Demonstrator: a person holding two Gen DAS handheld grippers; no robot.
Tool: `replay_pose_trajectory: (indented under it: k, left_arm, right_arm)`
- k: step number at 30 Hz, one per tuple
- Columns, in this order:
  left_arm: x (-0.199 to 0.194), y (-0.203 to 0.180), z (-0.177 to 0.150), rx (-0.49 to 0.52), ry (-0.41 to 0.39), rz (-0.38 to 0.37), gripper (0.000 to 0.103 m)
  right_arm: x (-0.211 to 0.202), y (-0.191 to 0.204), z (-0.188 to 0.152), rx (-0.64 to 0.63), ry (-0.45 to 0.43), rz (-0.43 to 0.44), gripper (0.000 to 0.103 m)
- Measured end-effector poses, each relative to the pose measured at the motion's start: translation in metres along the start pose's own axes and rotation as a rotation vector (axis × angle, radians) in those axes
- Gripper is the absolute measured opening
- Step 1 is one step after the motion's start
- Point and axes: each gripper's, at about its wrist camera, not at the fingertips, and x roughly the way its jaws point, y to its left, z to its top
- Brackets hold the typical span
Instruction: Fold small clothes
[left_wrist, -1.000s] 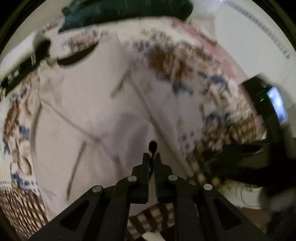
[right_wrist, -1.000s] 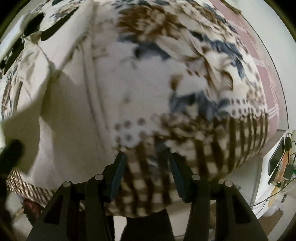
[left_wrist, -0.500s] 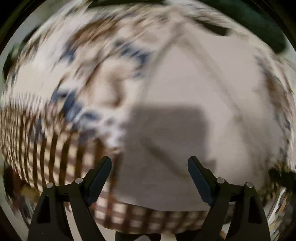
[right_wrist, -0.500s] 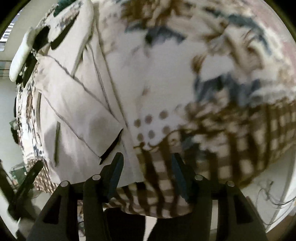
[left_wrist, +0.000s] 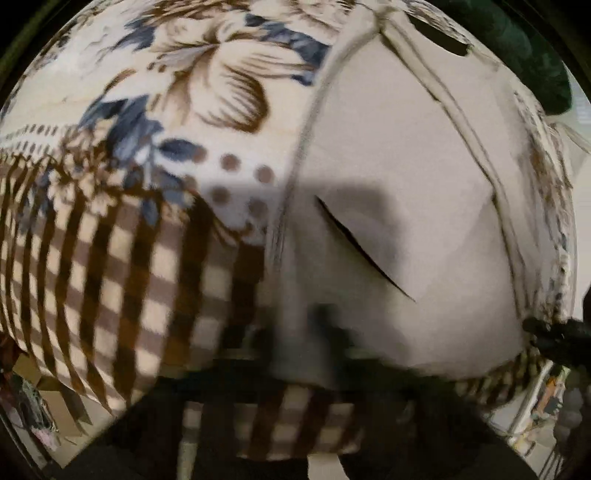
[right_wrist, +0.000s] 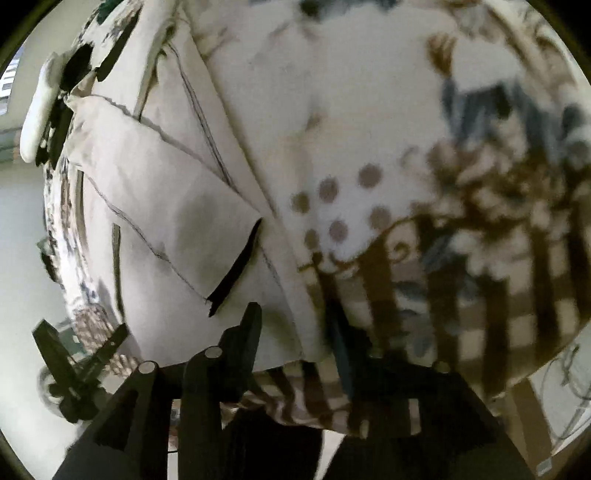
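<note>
A beige garment (left_wrist: 399, 206) with dark seams and a dark pocket slit lies spread on a bed covered by a floral and checked blanket (left_wrist: 110, 240). In the left wrist view my left gripper is a dark blur at the garment's near edge, so its jaws cannot be read. In the right wrist view the garment (right_wrist: 155, 206) has one flap folded over. My right gripper (right_wrist: 295, 328) is open, its fingers (right_wrist: 251, 325) spread over the garment's near hem. The left gripper (right_wrist: 77, 354) shows open at the lower left of the right wrist view, off the bed's edge.
The blanket (right_wrist: 461, 221) hangs over the bed's near edge. A dark green cushion (left_wrist: 524, 55) lies at the far end of the bed. A white pillow with black marks (right_wrist: 40, 110) lies beyond the garment. Cables and clutter sit on the floor to the right.
The left gripper let go of the garment, opened and swung round to its near edge. The right gripper moved left over the hem, staying open. A folded flap now lies on the garment.
</note>
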Motion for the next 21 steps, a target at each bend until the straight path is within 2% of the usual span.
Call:
replay_pose_trajectory:
  k: [1,3,9,12,16,19,21]
  left_arm:
    - [-0.005,-0.002,-0.008,0.000,-0.021,-0.009,0.003]
    - [-0.016,0.002,-0.017,-0.021,-0.034,-0.038,0.003]
    - [-0.054,0.027,-0.015,-0.236,-0.029,-0.163,0.003]
    - [-0.075,0.033,0.007,-0.316,-0.043,-0.221,0.003]
    - [-0.092,0.025,0.060,-0.337,-0.090,-0.247,0.003]
    - [-0.087,0.011,0.119,-0.335,-0.131,-0.243,0.003]
    - [-0.071,0.011,0.152,-0.344,-0.142,-0.249,0.003]
  right_arm:
    - [0.000,0.000,0.000,0.013,-0.003,0.005,0.031]
    - [-0.002,-0.003,-0.004,0.026,-0.020,-0.001,0.008]
    - [-0.031,-0.008,-0.003,0.045,-0.030,0.071,0.003]
    - [-0.062,0.000,0.000,0.027,-0.033,0.119,0.003]
    - [-0.100,0.016,0.023,-0.004,-0.059,0.183,0.003]
    - [-0.123,0.031,0.062,-0.021,-0.094,0.220,0.003]
    - [-0.129,0.052,0.097,-0.045,-0.144,0.212,0.003]
